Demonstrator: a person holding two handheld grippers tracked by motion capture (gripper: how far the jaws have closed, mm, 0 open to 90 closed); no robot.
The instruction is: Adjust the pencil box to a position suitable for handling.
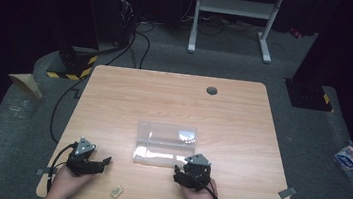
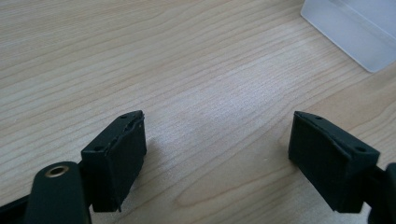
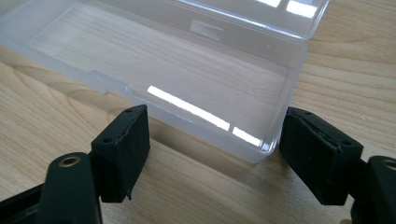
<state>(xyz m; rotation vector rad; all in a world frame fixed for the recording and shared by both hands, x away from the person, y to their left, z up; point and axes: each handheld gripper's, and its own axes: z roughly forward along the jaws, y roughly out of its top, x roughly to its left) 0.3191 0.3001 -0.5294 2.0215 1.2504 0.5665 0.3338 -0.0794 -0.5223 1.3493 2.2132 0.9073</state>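
Observation:
A clear plastic box (image 1: pixel 165 144) lies open in the middle of the wooden table (image 1: pixel 174 99), its lid folded back. My right gripper (image 1: pixel 182 173) stands open just in front of the box's near right corner (image 3: pixel 261 149); nothing is between its jaws (image 3: pixel 215 154). The box (image 3: pixel 159 70) is empty inside. Near the table's front left my left gripper (image 1: pixel 102 162) is open over bare wood (image 2: pixel 215 149), with the box's corner (image 2: pixel 355 32) farther off at the upper right.
A small tan tag-like piece (image 1: pixel 116 191) lies by the front edge between the two hands. A grey grommet hole (image 1: pixel 211 90) is in the far part of the table. Cables and a white desk frame (image 1: pixel 234 15) stand on the floor beyond.

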